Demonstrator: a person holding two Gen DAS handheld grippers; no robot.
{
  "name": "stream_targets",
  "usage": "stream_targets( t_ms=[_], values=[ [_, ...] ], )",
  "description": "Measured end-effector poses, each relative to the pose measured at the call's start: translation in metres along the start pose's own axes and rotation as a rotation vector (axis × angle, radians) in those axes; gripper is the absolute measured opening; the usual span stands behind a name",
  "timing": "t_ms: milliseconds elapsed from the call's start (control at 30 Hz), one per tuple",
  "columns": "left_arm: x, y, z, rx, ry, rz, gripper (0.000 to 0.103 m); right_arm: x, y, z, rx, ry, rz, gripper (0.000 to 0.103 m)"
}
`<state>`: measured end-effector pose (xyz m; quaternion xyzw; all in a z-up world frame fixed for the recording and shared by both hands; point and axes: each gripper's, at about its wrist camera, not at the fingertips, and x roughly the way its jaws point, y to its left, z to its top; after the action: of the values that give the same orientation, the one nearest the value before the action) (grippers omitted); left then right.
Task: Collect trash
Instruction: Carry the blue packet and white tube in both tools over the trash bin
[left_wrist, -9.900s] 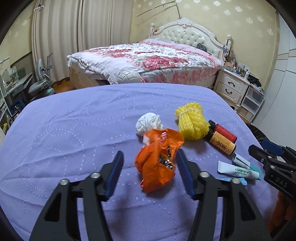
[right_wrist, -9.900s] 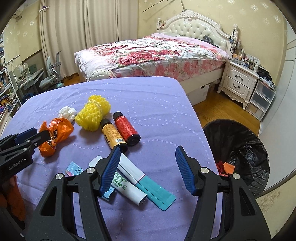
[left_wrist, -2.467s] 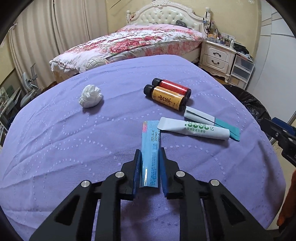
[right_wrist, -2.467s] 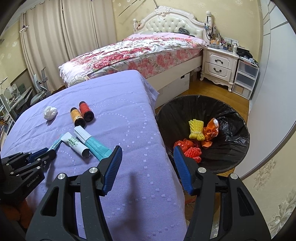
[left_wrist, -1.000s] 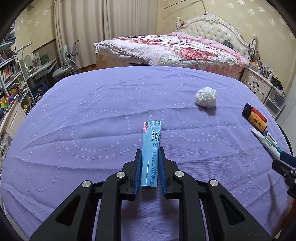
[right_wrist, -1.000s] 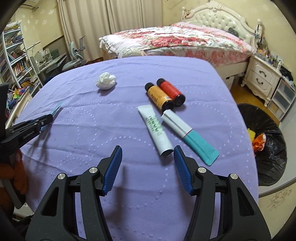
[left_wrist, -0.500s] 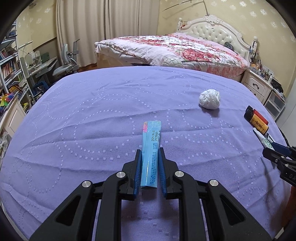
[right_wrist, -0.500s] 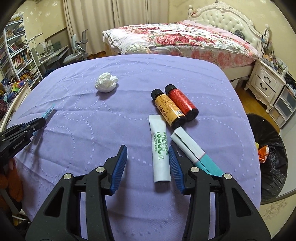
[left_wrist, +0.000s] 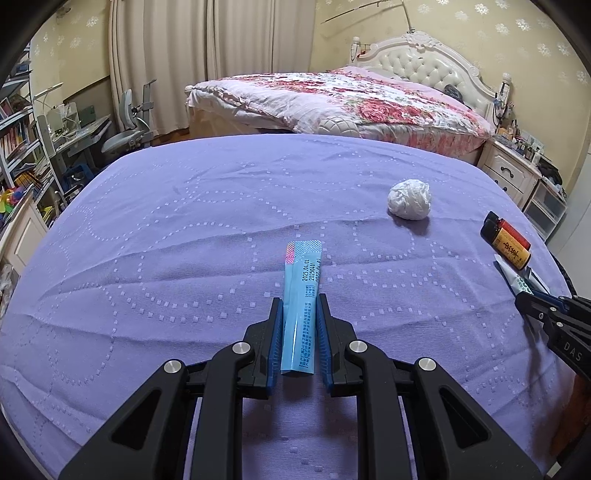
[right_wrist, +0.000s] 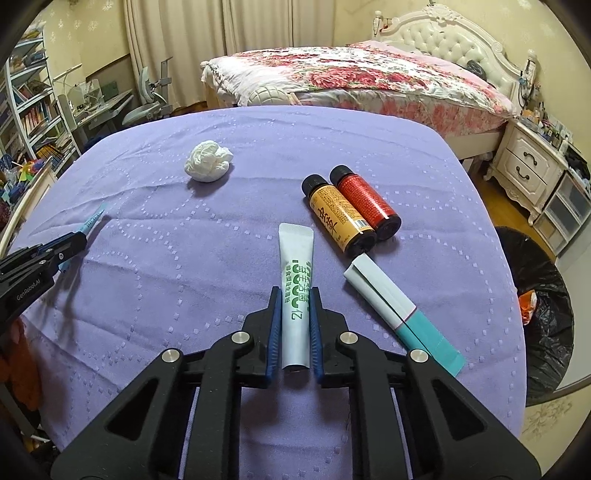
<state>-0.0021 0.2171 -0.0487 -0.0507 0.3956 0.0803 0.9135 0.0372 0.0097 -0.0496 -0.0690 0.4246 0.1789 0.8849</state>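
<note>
My left gripper (left_wrist: 299, 306) is shut on a flat blue wrapper (left_wrist: 301, 291) and holds it just above the purple tablecloth (left_wrist: 184, 240). My right gripper (right_wrist: 293, 295) is shut on a white tube with green print (right_wrist: 296, 280) that lies on the cloth. A crumpled white tissue (right_wrist: 208, 166) lies at the far left; it also shows in the left wrist view (left_wrist: 409, 199). An orange bottle (right_wrist: 338, 216) and a red bottle (right_wrist: 364, 205) lie side by side beyond the tube. A white and teal tube (right_wrist: 399, 304) lies to its right.
A black-lined trash bin (right_wrist: 543, 306) with an orange wrapper inside stands on the floor past the table's right edge. A flowered bed (right_wrist: 351, 79) is behind the table, a nightstand (right_wrist: 528, 166) at the right, a desk and shelves (right_wrist: 44, 118) at the left.
My right gripper has moved forward and closed its jaws around the white tube. My left gripper still holds the blue wrapper and has barely moved.
</note>
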Motion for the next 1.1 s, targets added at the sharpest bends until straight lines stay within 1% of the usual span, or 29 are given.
stream_targets(
  t_ms=[133,300,533,600,767,1100],
  values=[
    [-0.005,-0.008,0.000,0.006,-0.008,-0.020,0.019,-0.013,-0.004,-0.002,0.020,-0.035,0.007,0.014],
    [-0.016,-0.032,0.001,0.034,-0.040,-0.061,0.019,-0.037,-0.020,-0.002,0.056,-0.093,-0.012,0.014],
    [-0.028,-0.077,0.011,0.092,-0.090,-0.123,0.019,-0.060,-0.062,-0.005,0.125,-0.169,-0.106,0.014],
    [-0.030,-0.093,0.014,0.112,-0.101,-0.148,0.019,-0.065,-0.075,-0.006,0.143,-0.189,-0.145,0.014],
    [-0.031,-0.132,0.022,0.166,-0.126,-0.196,0.019,-0.078,-0.111,-0.009,0.195,-0.227,-0.210,0.014],
    [-0.030,-0.217,0.039,0.270,-0.166,-0.310,0.019,-0.086,-0.175,-0.018,0.279,-0.262,-0.337,0.014]
  ],
)
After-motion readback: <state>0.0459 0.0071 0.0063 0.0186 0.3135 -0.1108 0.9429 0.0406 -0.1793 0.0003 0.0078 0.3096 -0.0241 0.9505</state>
